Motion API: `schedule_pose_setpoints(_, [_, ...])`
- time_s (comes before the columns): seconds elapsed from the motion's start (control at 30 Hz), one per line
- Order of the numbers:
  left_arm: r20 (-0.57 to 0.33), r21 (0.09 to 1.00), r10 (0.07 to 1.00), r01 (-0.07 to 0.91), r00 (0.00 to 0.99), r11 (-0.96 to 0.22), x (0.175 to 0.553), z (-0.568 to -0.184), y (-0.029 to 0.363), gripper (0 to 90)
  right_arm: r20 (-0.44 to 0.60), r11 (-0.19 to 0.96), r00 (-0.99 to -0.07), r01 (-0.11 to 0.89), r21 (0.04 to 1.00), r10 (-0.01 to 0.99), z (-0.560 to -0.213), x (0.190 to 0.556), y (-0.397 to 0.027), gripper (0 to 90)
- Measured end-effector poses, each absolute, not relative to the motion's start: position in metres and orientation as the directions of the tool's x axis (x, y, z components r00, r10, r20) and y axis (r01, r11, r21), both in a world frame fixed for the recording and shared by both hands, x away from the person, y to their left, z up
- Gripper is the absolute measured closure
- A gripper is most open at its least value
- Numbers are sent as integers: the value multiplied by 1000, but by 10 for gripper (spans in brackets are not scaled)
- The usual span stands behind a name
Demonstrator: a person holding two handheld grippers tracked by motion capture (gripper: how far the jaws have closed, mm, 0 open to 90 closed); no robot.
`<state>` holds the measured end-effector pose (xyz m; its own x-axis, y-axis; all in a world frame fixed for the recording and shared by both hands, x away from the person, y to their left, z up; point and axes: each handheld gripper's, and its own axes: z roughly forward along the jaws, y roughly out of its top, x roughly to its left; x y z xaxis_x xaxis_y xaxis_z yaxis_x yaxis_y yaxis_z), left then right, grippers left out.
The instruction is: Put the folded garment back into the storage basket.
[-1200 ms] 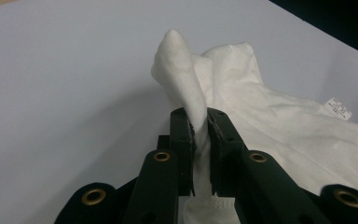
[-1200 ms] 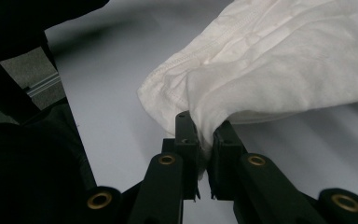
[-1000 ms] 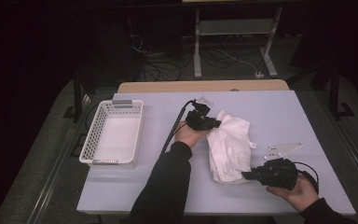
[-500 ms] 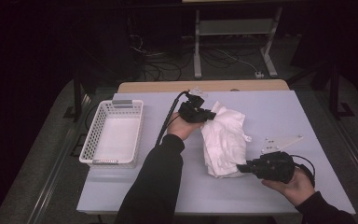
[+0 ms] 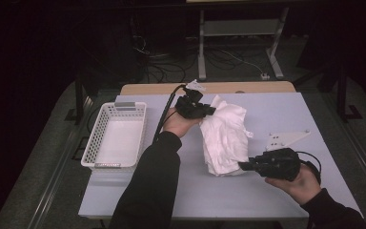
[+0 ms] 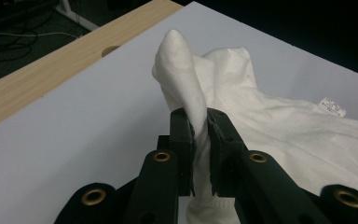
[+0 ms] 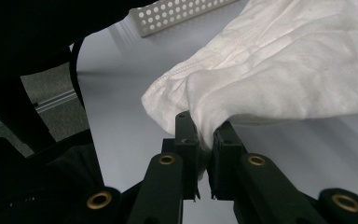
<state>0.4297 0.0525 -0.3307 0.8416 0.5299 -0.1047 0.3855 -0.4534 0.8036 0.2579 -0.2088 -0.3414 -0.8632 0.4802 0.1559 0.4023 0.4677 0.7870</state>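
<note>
A crumpled white cloth garment [image 5: 225, 138] lies stretched across the middle of the pale grey table [image 5: 286, 114]. The left gripper [image 5: 205, 110] pinches its far end, jaws clamped on a fold. The right gripper [image 5: 246, 165] clamps its near hem. A white perforated plastic basket [image 5: 116, 138] sits at the left.

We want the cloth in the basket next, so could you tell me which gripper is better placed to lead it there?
Probably left: the left gripper holds the crumpled white cloth nearer the white perforated plastic basket.
</note>
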Motion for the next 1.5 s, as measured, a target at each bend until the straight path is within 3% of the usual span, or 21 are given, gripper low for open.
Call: schedule_pose_setpoints(1.5, [-77,831,589,378,804,-408,429,-291,117,806,116,470,-907,315,824,405,-311,276,-151,822])
